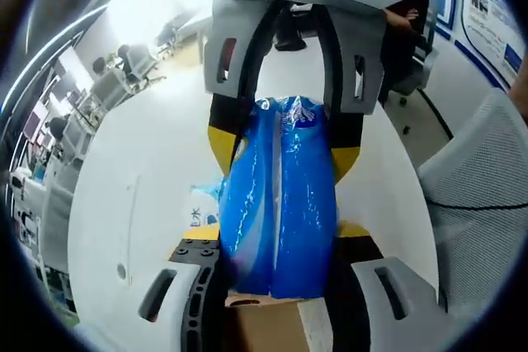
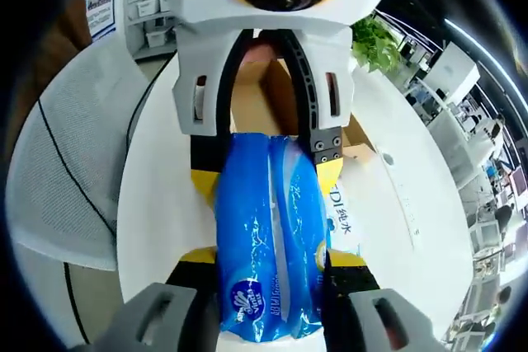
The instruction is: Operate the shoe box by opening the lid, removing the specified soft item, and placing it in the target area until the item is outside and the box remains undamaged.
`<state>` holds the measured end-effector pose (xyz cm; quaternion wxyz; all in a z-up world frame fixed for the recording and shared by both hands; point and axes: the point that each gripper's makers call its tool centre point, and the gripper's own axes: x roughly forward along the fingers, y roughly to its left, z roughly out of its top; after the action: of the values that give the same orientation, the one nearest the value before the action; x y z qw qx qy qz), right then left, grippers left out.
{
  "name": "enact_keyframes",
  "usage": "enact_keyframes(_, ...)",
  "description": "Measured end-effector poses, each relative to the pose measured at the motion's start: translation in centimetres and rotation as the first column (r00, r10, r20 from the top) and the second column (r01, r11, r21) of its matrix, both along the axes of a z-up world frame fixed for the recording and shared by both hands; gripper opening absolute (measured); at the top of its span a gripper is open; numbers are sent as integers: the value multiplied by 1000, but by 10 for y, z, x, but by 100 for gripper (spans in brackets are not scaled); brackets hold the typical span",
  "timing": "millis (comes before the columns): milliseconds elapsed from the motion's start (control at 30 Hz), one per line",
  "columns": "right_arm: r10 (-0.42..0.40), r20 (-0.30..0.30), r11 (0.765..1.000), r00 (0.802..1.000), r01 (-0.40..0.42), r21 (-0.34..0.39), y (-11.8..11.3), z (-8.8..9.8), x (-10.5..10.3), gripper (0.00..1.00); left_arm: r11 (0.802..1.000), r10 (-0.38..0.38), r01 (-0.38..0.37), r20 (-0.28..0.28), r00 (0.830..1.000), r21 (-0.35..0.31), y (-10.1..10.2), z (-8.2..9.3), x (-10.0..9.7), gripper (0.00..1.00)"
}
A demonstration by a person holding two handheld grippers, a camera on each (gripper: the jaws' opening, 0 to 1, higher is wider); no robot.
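A blue plastic-wrapped soft pack [image 1: 280, 204] hangs between the two grippers, which face each other over the white table [image 1: 124, 204]. My left gripper [image 1: 276, 232] is shut on its near end, yellow pads pressing both sides. The right gripper [image 1: 285, 150] reaches in from the top and grips the far end. In the right gripper view the same pack [image 2: 268, 237] is clamped by my right gripper [image 2: 272, 257], with the left gripper [image 2: 268, 175] beyond it. The brown cardboard shoe box [image 2: 264, 96] stands open behind the left gripper; its edge [image 1: 264, 327] shows below the pack.
A second white and blue packet [image 2: 342, 216] lies on the table beside the box. A white mesh chair [image 1: 478, 187] stands at the table's edge. A green plant [image 2: 375, 43] sits at the far side. People sit at desks [image 1: 124, 63] beyond.
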<state>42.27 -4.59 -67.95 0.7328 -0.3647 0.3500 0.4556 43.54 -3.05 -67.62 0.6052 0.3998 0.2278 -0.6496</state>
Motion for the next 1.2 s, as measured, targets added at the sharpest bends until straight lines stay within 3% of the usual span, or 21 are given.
enact_keyframes(333,25,-21,999,999,-26,-24,-27,-4,7,43,999,24,-24,-7,1000,-30,-26,-5,6,46)
enact_keyframes(633,50,-30,996,998,-52,-71,-49,-1,21,44,994,79,-79,-11,997,-76,-53,-4,24,46)
enact_keyframes(1200,42,-63,992,997,-49,-119,-97,-20,46,44,991,100,-101,-21,995,-91,-101,-21,48,46)
